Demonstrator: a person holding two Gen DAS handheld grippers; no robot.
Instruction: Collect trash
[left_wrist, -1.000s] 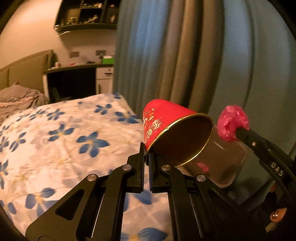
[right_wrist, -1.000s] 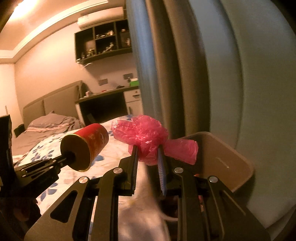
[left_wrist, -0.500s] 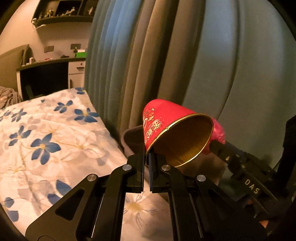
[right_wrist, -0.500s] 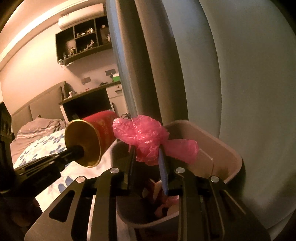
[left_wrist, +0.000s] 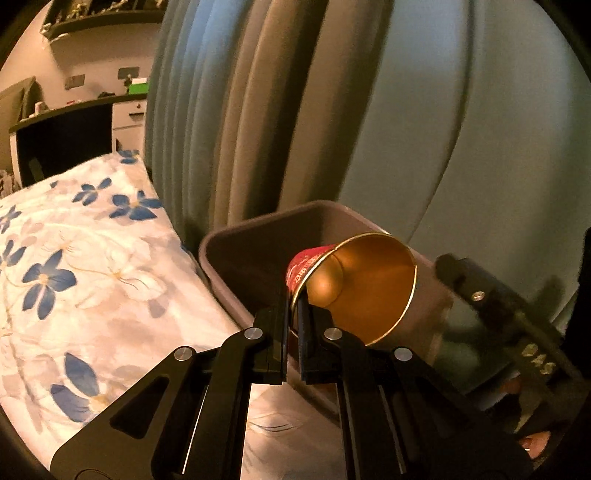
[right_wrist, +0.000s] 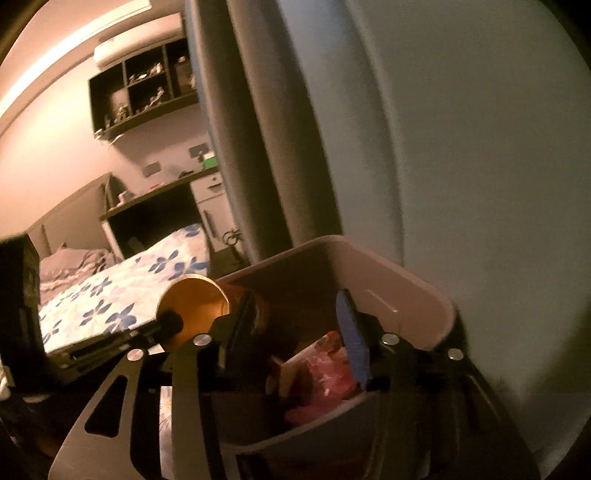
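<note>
my left hand-held gripper (left_wrist: 293, 325) sits low in the centre of its view, fingers pinched tight on the rim of the red paper cup (left_wrist: 354, 284). the cup is tipped on its side, its gold inside facing the camera, and it hangs over the open top of the bin (left_wrist: 236, 254), which fills the middle of the frame. from the right wrist view the same cup (right_wrist: 194, 314) shows at centre left, its mouth turned toward me, just beside the bin's near left rim.

my right hand-held gripper (right_wrist: 295, 339) is spread wide, nothing between its fingers, and it hovers over the bin (right_wrist: 424, 295) in the lower centre of that frame. between the fingers i can see down into the bin, where a pink plastic bag (right_wrist: 325, 373) lies among other scraps; i cannot tell what those are.

the bed (left_wrist: 74, 277) with its blue flowered cover takes the left side of the left view, touching or just beside the bin. grey curtains (left_wrist: 332, 110) hang behind the bin across the upper right.
</note>
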